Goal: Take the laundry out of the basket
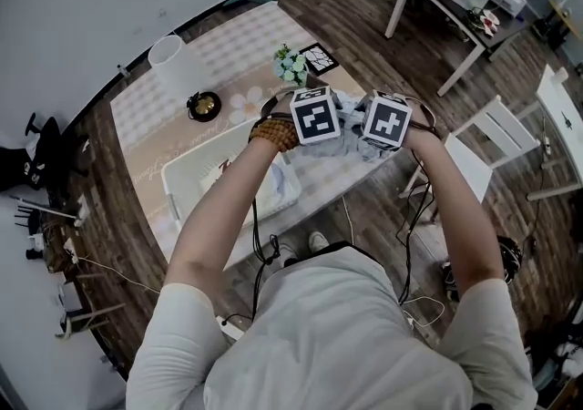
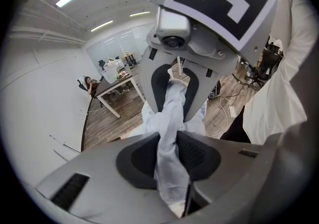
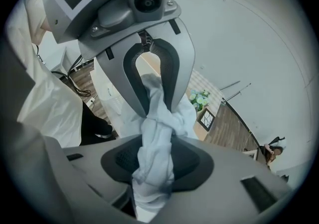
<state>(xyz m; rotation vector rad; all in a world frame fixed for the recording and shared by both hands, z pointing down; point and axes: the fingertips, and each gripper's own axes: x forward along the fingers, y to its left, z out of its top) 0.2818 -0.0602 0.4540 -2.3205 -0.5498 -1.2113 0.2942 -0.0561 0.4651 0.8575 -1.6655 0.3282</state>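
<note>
Slippage threatened: the left gripper (image 2: 167, 156) and the right gripper (image 3: 154, 161) each pinched a twisted bunch of the pale garment (image 1: 351, 137), held up beside the white basket (image 1: 182, 176), whose rim could have snagged any trailing fold.

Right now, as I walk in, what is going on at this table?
A person holds a claw in each hand. The left claw and the right claw are both shut on the same pale blue garment, bunched between them over the edge of the table, beside the white basket. The garment is out of the basket.
</note>
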